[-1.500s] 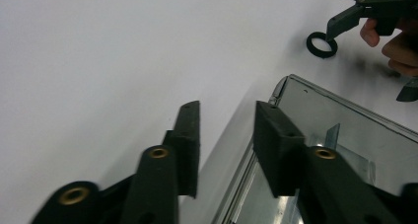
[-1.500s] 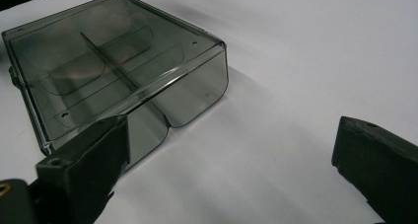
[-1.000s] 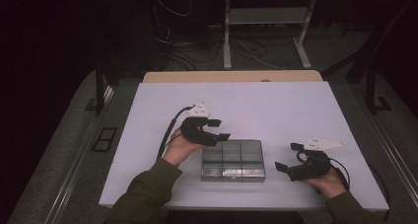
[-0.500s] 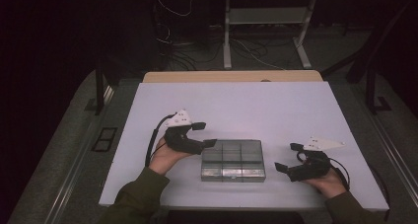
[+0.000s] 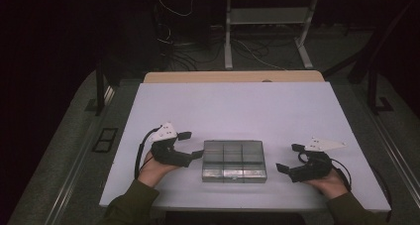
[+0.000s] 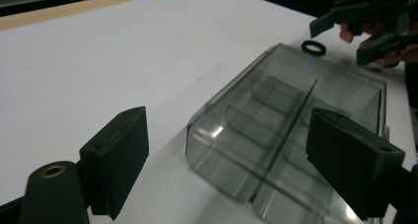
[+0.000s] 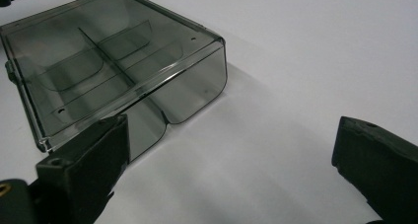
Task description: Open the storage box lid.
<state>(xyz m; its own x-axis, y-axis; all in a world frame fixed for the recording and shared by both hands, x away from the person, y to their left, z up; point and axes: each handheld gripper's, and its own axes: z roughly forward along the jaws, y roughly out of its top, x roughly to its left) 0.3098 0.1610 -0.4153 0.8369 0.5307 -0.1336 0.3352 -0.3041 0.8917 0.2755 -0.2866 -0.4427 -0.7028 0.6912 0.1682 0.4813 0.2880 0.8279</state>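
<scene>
Sitting near the front edge of the white counter, a clear compartment box lies closed between the two claws. The left claw is spread wide just beside the box's left end. The right claw gapes open too, a little apart from its right end, gripping nothing.

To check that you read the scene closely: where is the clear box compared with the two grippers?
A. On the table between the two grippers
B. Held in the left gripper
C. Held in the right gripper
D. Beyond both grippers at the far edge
A. The box lies flat on the table, with the left gripper open at its left side and the right gripper open and apart from it on the right.
</scene>
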